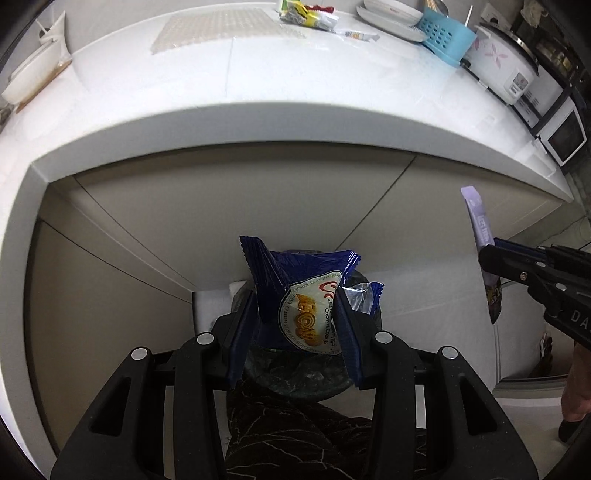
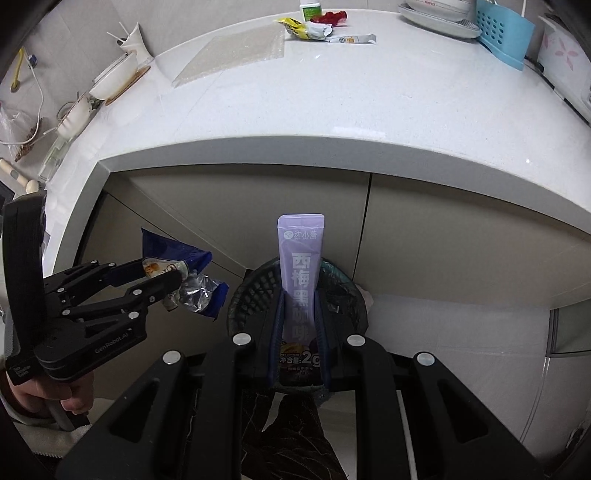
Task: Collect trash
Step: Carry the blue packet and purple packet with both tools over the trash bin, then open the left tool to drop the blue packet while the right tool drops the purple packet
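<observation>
My left gripper [image 1: 295,295] is shut on a blue cookie wrapper [image 1: 299,291], pinched between its blue pads and held over a round dark waste bin [image 1: 295,384] on the floor. In the right wrist view the same gripper [image 2: 162,275] and cookie wrapper [image 2: 184,280] hang at the left. My right gripper [image 2: 300,295] is shut on a tall purple sachet [image 2: 301,266], upright above the black mesh bin [image 2: 255,291] with its dark liner. The left wrist view shows that sachet [image 1: 480,229] and the right gripper [image 1: 491,258] at the right edge.
A white counter [image 2: 332,96] juts out above beige cabinet doors [image 2: 461,229]. On it lie more snack wrappers [image 2: 317,31], a clear mat [image 2: 236,55], plates [image 2: 436,18], a blue basket [image 2: 502,33] and a rice cooker [image 1: 506,70]. A hand [image 2: 44,395] grips the left tool.
</observation>
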`<state>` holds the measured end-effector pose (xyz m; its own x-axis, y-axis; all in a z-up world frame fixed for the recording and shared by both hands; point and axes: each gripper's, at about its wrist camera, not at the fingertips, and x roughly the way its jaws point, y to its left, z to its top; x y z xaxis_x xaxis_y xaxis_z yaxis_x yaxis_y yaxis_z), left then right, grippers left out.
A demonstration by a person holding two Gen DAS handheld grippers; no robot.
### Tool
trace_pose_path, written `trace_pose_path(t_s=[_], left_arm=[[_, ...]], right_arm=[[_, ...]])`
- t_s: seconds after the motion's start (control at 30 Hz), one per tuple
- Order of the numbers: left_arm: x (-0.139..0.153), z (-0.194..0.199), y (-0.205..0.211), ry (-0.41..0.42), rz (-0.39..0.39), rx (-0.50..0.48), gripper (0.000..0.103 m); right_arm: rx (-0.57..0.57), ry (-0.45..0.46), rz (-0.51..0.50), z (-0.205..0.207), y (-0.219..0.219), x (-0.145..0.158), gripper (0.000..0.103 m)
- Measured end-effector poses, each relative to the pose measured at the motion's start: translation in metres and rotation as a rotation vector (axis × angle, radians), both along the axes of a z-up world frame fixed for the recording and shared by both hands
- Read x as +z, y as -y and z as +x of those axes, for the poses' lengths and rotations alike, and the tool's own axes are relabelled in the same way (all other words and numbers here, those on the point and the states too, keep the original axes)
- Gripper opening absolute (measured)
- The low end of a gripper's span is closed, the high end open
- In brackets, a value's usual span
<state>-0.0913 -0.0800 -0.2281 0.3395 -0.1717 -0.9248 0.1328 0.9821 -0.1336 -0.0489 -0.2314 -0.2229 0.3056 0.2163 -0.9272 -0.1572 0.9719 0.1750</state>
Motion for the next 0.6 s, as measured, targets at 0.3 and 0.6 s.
trace_pose_path(t_s=[0.3,0.6], left_arm=[[-0.025,0.003,0.015,-0.028,0.01,-0.034,0.042],[-0.028,0.006,0.019,-0.014,0.015,-0.039,0.07]], right_arm=[[-0.008,-0.042,-0.007,0.0,0.002,-0.018,0.016],[-0.019,-0.068,-0.018,-0.005,0.004,-0.028,0.016]])
